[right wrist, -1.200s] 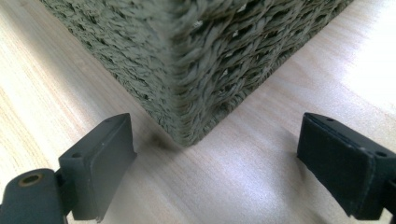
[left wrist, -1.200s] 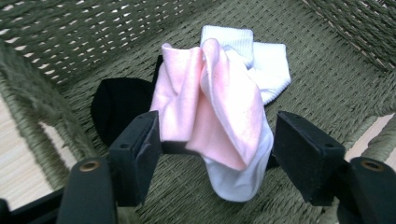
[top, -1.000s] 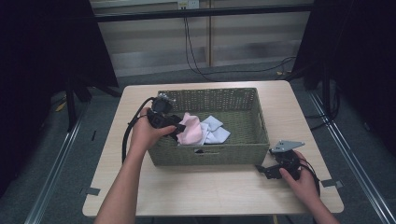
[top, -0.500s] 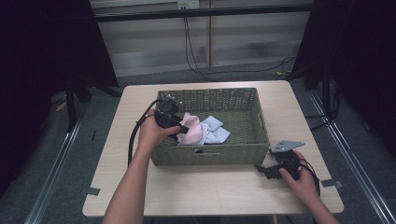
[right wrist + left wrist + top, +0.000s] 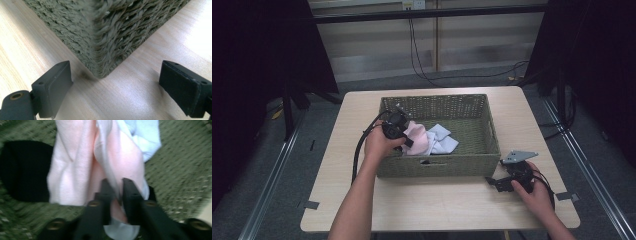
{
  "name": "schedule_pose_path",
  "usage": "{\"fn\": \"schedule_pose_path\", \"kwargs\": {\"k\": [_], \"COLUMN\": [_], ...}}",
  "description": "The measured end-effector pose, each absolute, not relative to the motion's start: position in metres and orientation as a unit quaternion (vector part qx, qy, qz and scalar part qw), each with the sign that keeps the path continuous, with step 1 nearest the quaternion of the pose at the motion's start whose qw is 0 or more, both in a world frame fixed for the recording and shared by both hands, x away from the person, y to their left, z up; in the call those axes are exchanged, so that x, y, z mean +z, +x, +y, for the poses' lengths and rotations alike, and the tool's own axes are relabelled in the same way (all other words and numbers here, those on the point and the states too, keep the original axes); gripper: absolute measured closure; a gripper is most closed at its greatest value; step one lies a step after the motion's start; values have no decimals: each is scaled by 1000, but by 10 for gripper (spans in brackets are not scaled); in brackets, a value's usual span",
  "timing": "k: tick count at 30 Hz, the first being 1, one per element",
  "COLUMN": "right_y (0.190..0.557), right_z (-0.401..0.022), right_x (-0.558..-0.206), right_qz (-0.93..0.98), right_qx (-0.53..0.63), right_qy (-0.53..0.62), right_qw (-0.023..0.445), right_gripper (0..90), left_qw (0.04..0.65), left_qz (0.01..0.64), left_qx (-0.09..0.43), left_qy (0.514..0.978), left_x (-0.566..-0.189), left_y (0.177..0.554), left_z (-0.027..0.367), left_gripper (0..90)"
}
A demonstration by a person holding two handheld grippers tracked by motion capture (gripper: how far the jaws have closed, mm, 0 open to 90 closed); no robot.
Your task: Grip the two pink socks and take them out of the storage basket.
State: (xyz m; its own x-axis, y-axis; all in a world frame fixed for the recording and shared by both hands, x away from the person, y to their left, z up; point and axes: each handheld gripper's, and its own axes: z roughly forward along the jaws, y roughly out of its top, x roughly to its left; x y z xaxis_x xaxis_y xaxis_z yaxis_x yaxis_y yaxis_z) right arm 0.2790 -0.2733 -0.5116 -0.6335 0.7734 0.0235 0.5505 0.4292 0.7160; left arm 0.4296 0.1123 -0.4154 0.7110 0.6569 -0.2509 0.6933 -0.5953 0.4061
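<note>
In the basket (image 5: 439, 162), the pink cloth (image 5: 418, 137) lies crumpled beside a pale blue cloth (image 5: 443, 141), its long axis seemingly running from the near-left wall toward the middle. The left gripper (image 5: 116, 192) has just been closing: its fingers pinch a pink fold. The right gripper (image 5: 501, 181) rests on the counter (image 5: 452, 205), fingers wide, facing the basket's corner.

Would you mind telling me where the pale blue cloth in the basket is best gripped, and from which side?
Grip a raised fold of the pale blue cloth from above, probably near its free right-hand corner. It lies crumpled and low in the woven basket, whose walls block a sideways approach, and its left edge meets the pink cloth on which the left gripper is shut.
</note>
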Motion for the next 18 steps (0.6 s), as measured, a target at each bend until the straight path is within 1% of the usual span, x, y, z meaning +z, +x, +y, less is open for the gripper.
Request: {"fn": "schedule_pose_path", "kwargs": {"k": [3,10,13,14,18], "right_y": [279,279,279,279,279], "right_z": [-273,-273,-273,-273,-273], "right_x": [-512,-512,-512,-512,-512], "right_qz": [831,831,830,830,830], "right_qx": [356,356,357,357,357], "right_qy": [398,398,399,399,399], "right_qw": [157,156,156,156,156], "right_gripper": [102,103,102,102,102], "left_qw": [237,239,243,255,249], "left_qz": [377,377,374,376,377], "left_qx": [-38,-37,-36,-44,-38], "left_qy": [895,894,894,890,891], "left_x": [-411,-377,-372,-366,-357], "left_y": [428,424,423,423,424], "left_z": [114,119,121,123,127], "left_gripper": [888,889,889,889,889]}}
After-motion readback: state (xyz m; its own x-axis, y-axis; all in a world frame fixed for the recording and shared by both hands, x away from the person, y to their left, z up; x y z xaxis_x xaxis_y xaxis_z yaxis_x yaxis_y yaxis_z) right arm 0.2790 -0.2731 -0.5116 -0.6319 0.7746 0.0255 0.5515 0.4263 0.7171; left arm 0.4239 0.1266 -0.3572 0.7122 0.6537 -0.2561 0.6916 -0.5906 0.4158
